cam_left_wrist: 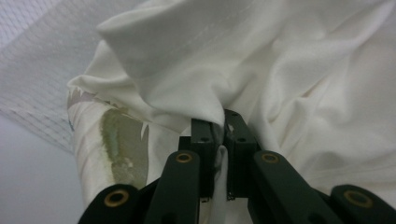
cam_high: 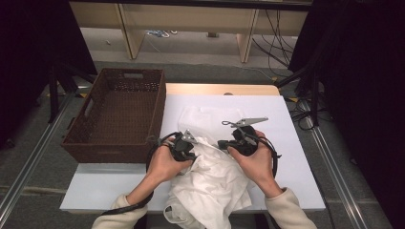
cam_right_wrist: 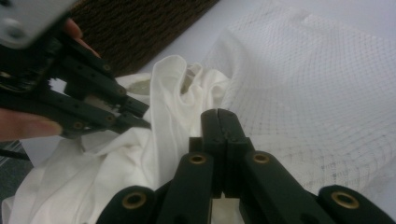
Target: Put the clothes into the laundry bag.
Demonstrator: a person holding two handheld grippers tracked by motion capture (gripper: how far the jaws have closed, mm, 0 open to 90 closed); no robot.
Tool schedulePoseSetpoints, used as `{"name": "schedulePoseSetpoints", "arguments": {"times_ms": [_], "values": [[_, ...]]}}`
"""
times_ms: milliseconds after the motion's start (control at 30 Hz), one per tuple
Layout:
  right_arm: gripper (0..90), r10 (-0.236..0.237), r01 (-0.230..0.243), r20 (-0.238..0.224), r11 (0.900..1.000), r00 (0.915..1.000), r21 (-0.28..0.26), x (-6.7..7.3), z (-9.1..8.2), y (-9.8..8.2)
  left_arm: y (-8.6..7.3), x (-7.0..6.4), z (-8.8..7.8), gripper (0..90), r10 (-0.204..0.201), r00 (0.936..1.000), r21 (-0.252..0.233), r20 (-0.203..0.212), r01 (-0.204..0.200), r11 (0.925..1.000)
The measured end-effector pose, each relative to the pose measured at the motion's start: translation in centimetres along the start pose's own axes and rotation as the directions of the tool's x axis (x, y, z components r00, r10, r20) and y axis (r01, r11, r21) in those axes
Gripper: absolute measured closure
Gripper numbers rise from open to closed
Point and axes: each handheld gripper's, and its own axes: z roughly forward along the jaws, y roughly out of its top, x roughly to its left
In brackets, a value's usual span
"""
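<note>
The white garment (cam_high: pixel 210 179) lies crumpled on the surface, bunched in soft folds at the near edge and spilling partly over it. One fold shows a faded greenish print (cam_left_wrist: pixel 119 147) on the inner side. Beyond the heap a white mesh cloth (cam_high: pixel 203 117) lies spread flat on the surface, its far part smooth, its near edge touching the bunched garment.

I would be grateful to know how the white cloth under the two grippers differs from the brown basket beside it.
The white cloth is soft and crumpled; the brown basket is stiff, woven and box-shaped. The cloth hangs over the table's near edge, while the basket sits at the table's left side. The left gripper is shut on a fold of the cloth; the basket is untouched. The cloth is pale, the basket dark.
</note>
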Motion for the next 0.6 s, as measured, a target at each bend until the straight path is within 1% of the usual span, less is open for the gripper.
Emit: {"name": "schedulePoseSetpoints", "arguments": {"times_ms": [67,100,133,167,200,233,267,300,333,367,400,433,467,500,533,567,600], "values": [[90.0,-0.005,0.005,-0.002,1.000,1.0000,-0.018,-0.1,0.0,0.0,0.4,-0.9,-0.9,84.6,0.013,0.9998,-0.048,0.013,-0.013,0.9988],[90.0,-0.005,0.005,-0.002,1.000,1.0000,-0.005,-0.1,-0.2,0.1,0.8,-1.8,-1.6,84.7,0.028,0.9995,-0.080,0.012,-0.027,0.9964],[90.0,-0.023,0.023,-0.004,1.000,0.9997,-0.015,-0.4,-0.2,0.1,1.0,-2.4,-2.0,84.6,0.048,0.9984,-0.096,0.031,-0.044,0.9944],[90.0,-0.002,0.002,-0.001,1.000,1.0000,-0.031,-0.2,-0.1,0.1,1.5,-3.4,-2.4,84.6,0.066,0.9975,-0.115,0.023,-0.063,0.9914],[90.0,-0.006,0.006,0.003,1.000,1.0000,-0.023,-0.3,-0.3,0.2,1.8,-4.1,-2.4,84.6,0.094,0.9952,-0.128,0.024,-0.091,0.9877],[90.0,0.004,-0.004,-0.008,1.000,1.0000,-0.016,-0.3,-0.4,0.2,2.2,-4.8,-2.2,84.6,0.121,0.9923,-0.136,0.025,-0.117,0.9838],[90.0,-0.002,0.002,-0.013,1.000,0.9999,-0.014,-0.3,-0.5,0.2,2.6,-5.4,-1.7,84.5,0.145,0.9894,-0.125,0.003,-0.144,0.9817],[90.0,0.007,-0.007,-0.005,1.000,1.0000,-0.020,0.0,-0.6,0.2,2.7,-5.5,-1.2,84.5,0.151,0.9886,-0.113,-0.001,-0.150,0.9823],[90.0,0.007,-0.007,-0.013,1.000,0.9999,-0.021,0.0,-0.7,0.2,2.9,-5.6,-0.4,84.5,0.140,0.9901,-0.104,0.005,-0.139,0.9848],[90.0,-0.016,0.015,-0.012,0.999,0.9998,-0.031,-0.1,-0.6,0.2,3.1,-5.5,0.3,84.4,0.138,0.9902,-0.077,-0.022,-0.139,0.9872],[90.0,-0.002,0.002,-0.010,1.000,1.0000,-0.023,0.1,-0.7,0.2,3.1,-5.2,1.3,84.4,0.139,0.9900,-0.059,-0.024,-0.140,0.9884],[90.0,0.001,-0.001,-0.009,1.000,1.0000,-0.029,0.2,-0.6,0.1,3.1,-5.0,2.2,84.4,0.132,0.9910,-0.044,-0.025,-0.133,0.9902],[90.0,-0.007,0.007,-0.020,1.000,0.9998,-0.015,0.1,-0.5,0.1,3.1,-4.7,3.2,84.4,0.100,0.9947,-0.032,-0.024,-0.101,0.9944],[90.0,-0.014,0.014,-0.016,1.000,0.9998,-0.013,0.0,-0.2,0.0,3.1,-4.6,3.6,84.3,0.096,0.9951,-0.022,-0.024,-0.096,0.9951],[90.0,-0.010,0.010,-0.023,1.000,0.9997,-0.005,0.0,-0.1,0.0,3.2,-4.5,3.9,84.2,0.090,0.9956,-0.022,-0.024,-0.091,0.9956],[90.0,-0.011,0.011,-0.019,1.000,0.9998,0.003,-0.1,0.1,0.0,3.3,-4.4,3.9,84.0,0.094,0.9952,-0.015,-0.028,-0.094,0.9954],[90.0,-0.006,0.006,-0.014,1.000,0.9999,-0.004,-0.1,0.2,-0.1,3.4,-4.3,3.8,83.6,0.090,0.9954,-0.015,-0.031,-0.091,0.9958]]}}
